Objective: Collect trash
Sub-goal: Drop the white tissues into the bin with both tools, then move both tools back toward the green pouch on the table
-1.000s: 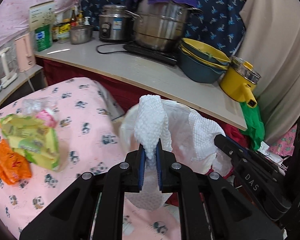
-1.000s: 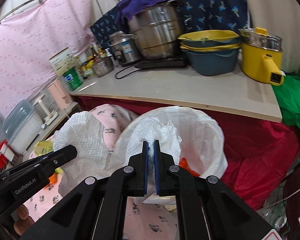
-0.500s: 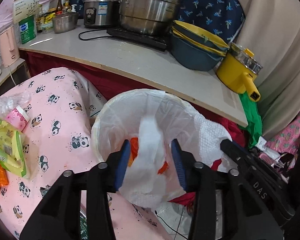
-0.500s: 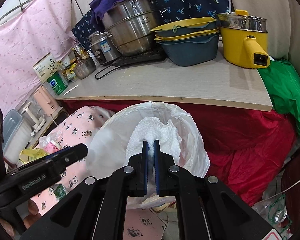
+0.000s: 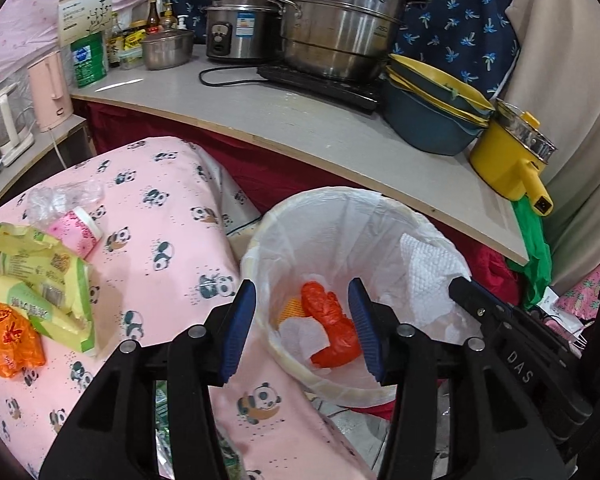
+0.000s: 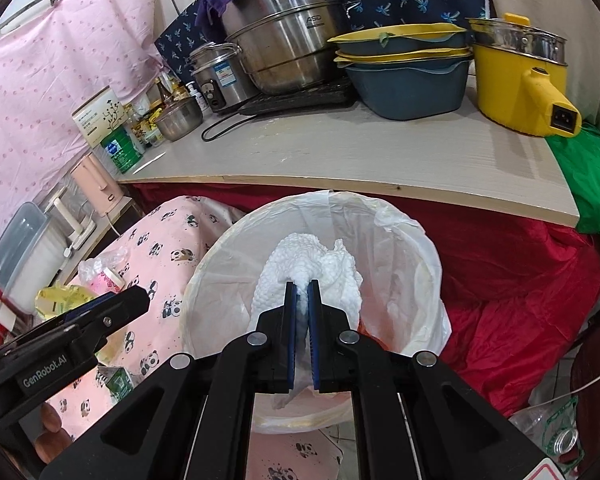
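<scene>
Tissue [image 6: 308,268] is pinched in the right gripper [image 6: 302,332] above the lined bin [image 6: 220,264] so it falls inside, while the left gripper [image 5: 302,328], jaws just parted and empty, hangs over it, wrappers [image 5: 40,292] waiting at nine o'clock on the panda-print bench [image 5: 168,216].

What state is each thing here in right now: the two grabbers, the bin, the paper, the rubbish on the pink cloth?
Left gripper: open, jaws just widened, nothing between them.
Right gripper: shut on a white paper towel, over the bin.
Bin: lined with a white bag, partly filled.
Orange wrapper: lying inside the bin.
Yellow-green wrapper: crumpled, on the pink cloth.
Big steel pot: covered with a purple cloth.
</scene>
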`<state>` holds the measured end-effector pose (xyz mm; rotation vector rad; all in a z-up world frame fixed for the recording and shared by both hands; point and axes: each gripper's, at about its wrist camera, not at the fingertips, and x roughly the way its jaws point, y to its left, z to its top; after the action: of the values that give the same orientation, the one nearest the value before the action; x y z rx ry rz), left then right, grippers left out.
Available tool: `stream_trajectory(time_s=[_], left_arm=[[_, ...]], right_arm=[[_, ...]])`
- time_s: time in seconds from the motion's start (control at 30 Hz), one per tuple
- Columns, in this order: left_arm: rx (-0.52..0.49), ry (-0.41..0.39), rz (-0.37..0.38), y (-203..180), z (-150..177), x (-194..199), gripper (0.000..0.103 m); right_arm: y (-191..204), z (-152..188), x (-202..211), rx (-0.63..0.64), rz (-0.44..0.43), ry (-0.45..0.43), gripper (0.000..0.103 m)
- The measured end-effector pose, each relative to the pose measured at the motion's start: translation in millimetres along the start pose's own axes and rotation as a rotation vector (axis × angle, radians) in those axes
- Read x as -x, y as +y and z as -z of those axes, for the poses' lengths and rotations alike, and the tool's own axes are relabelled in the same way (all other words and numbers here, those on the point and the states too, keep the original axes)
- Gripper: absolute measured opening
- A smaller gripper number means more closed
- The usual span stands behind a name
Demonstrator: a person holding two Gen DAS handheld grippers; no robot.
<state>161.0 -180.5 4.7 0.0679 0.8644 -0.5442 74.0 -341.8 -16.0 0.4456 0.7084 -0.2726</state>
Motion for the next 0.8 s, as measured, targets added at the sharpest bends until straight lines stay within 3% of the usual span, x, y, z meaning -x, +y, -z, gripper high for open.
stream_trajectory(time_s=[0.27, 0.3, 0.37, 0.4, 0.43, 0.8], left_arm=[[0.026, -0.008, -0.040, 16.3, 3.8, 3.6, 0.046], [0.027, -0.008, -0.042, 17.1, 4.2, 3.7, 0.046], [0.034, -0.006, -0.049, 19.9, 5.4, 4.4, 0.047], [0.040, -0.006, -0.054, 21.5, 6.0, 5.4, 0.052], [0.046, -0.008, -0.063, 22.8, 6.4, 6.7, 0.057], [0.106, -0.055, -0.129, 54.4, 21.0, 37.0, 0.064]], right_arm=[[13.6, -4.3, -5.4, 0.013, -0.006, 0.001, 0.012], [15.4, -4.7, -5.3, 0.019, -0.006, -0.001, 0.015], [18.1, -6.2, -3.8, 0.024, -0.001, -0.010, 0.030], [19.4, -6.9, -2.1, 0.021, 0.001, -0.017, 0.040], [20.0, -7.5, 0.7, 0.020, -0.003, -0.026, 0.042], [58.4, -2.3, 21.5, 0.079, -0.053, -0.043, 0.046]])
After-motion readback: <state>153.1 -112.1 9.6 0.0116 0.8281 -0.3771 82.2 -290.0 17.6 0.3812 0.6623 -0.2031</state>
